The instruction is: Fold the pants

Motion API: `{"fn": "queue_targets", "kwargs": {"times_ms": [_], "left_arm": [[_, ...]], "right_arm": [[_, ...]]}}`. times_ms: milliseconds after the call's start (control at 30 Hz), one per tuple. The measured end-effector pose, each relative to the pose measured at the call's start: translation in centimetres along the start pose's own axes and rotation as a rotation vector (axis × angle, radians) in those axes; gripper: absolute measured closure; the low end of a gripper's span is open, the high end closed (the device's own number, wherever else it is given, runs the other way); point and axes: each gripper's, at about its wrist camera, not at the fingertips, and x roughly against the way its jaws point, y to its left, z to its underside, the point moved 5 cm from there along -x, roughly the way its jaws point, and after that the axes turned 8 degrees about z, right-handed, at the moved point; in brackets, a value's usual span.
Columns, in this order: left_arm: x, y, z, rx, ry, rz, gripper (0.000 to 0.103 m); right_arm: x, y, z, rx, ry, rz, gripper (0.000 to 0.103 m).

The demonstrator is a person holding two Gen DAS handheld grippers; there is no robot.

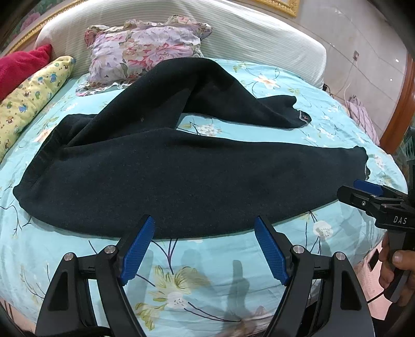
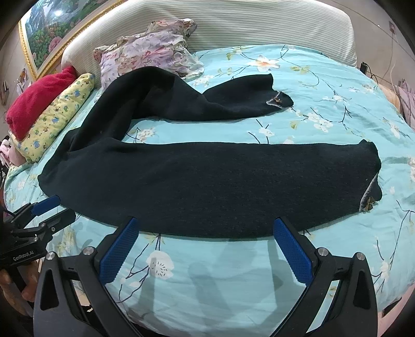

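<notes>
Dark navy pants (image 1: 166,171) lie spread on the bed, waist at the left, both legs running right; they also show in the right wrist view (image 2: 207,181). The near leg lies flat along the front edge. The far leg bends up over a pillow and ends at a cuff (image 2: 278,99). My left gripper (image 1: 205,228) is open and empty, just in front of the near leg's edge. My right gripper (image 2: 206,228) is open and empty, also at the near leg's front edge. The right gripper also shows in the left wrist view (image 1: 363,194), close to the near cuff.
The bed has a turquoise floral sheet (image 1: 197,280). A floral pillow (image 1: 145,51), a yellow patterned pillow (image 1: 28,101) and a red cushion (image 1: 20,64) lie at the head. A white padded headboard (image 2: 233,23) stands behind. The left gripper shows in the right wrist view (image 2: 46,215).
</notes>
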Motion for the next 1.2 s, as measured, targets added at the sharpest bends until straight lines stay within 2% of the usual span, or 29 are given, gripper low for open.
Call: {"fn": "queue_targets", "kwargs": {"times_ms": [1200], "left_arm": [[-0.95,0.13,0.34,0.009,0.029,0.014,0.023]], "right_arm": [[-0.2,0.43,0.03,-0.007,0.009,-0.014,0.0]]}}
